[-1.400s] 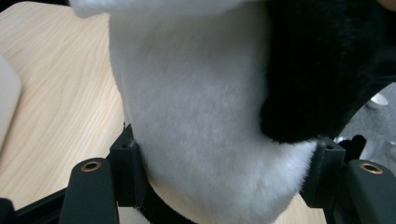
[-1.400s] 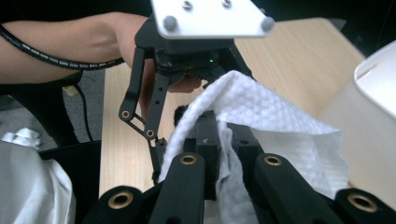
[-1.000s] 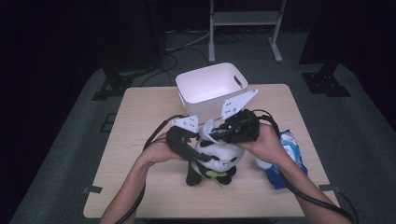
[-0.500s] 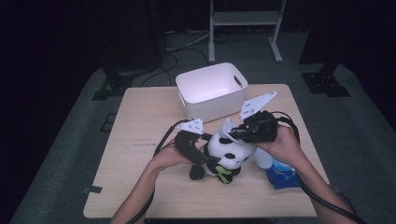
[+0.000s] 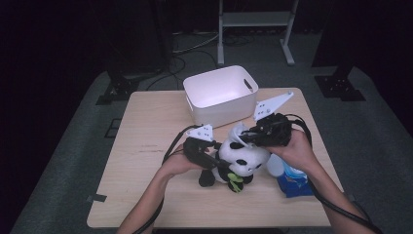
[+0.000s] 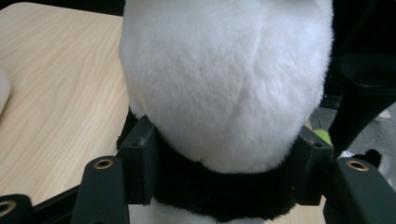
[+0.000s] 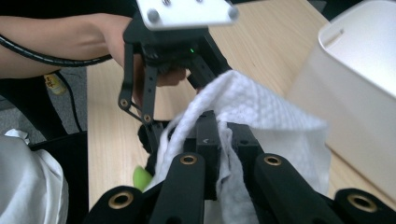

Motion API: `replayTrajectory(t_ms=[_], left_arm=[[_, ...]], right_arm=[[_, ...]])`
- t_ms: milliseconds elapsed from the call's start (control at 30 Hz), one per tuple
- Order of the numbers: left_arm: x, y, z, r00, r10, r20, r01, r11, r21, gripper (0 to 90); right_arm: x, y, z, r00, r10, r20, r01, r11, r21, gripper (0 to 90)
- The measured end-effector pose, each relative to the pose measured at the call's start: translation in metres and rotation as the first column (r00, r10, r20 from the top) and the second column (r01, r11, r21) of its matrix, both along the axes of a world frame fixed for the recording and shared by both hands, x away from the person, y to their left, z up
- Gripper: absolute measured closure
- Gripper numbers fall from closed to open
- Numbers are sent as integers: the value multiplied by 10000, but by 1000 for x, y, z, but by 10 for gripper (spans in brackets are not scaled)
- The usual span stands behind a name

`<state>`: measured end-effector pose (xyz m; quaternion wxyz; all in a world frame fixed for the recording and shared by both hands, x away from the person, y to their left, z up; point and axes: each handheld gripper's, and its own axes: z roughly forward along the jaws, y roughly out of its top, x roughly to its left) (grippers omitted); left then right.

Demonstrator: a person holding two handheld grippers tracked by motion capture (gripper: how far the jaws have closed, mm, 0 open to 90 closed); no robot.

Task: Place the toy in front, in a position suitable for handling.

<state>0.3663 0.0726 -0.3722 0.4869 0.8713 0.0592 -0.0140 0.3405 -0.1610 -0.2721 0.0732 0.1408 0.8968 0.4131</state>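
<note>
Now the left tool (image 6: 219, 177) has just been closing – its jaws clamp the panda (image 5: 242, 158) on the tabletop (image 5: 146, 126). Right tool (image 7: 219, 140) – clenched on a white cloth (image 7: 261, 116).

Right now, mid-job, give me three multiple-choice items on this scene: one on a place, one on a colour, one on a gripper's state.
1. The white plastic bin stands:
A. at the table's far edge
B. on the floor
C. at the near edge

2. The soft panda toy is:
A. brown
B. black and white
C. grey

3. The right gripper is:
A. open
B. shut on a white textured wipe
C. shut on the bin

Answers:
1 A, beyond the toy in the high view.
2 B, white head, black limbs.
3 B, the wipe is pinched between its jaws.
</note>
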Motion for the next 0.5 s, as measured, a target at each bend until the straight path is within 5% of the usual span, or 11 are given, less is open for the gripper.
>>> replayTrajectory(t_ms=[233, 500], left_arm=[[2, -5, -5, 10000, 28, -89, -28, 10000, -5, 348], [3, -5, -9, 9994, 307, -137, -309, 9994, -130, 209]], right_arm=[[0, 26, -6, 9991, 356, 228, -324, 9909, -1303, 848], [4, 6, -17, 10000, -85, -49, 79, 9936, -1125, 849]])
